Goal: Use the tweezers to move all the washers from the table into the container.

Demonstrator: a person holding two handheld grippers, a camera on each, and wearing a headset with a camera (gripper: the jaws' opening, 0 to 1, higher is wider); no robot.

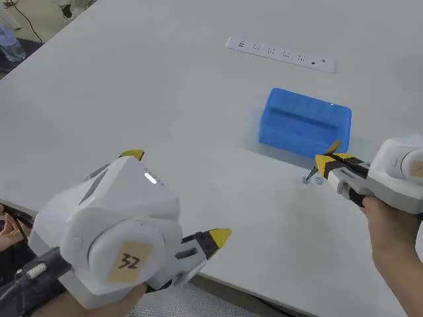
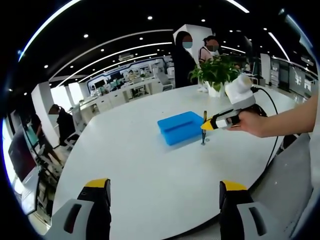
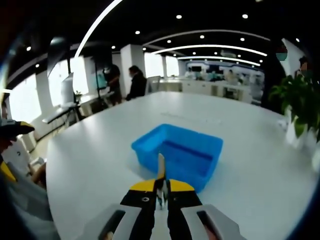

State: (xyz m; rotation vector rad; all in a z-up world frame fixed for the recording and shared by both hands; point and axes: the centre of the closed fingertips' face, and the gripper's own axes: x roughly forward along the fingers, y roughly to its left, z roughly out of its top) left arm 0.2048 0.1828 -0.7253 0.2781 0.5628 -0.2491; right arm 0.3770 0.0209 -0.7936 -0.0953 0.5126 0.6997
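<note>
Head view: right gripper clamps tweezers, tips by washers beside blue container; left gripper gapes wide over near edge of table.

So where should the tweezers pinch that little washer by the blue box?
Probably its thin rim, coming down from above, one tip in the hole. The washer seems to lie flat on the table, so its sides offer nothing. The tweezers sit right beside it.

On white worktop, right tongs clamp metal tweezers, tips at small silver washers just beside blue rectangular plastic container. Left tongs, jaws apart, in foreground. White power strip beyond.
</note>
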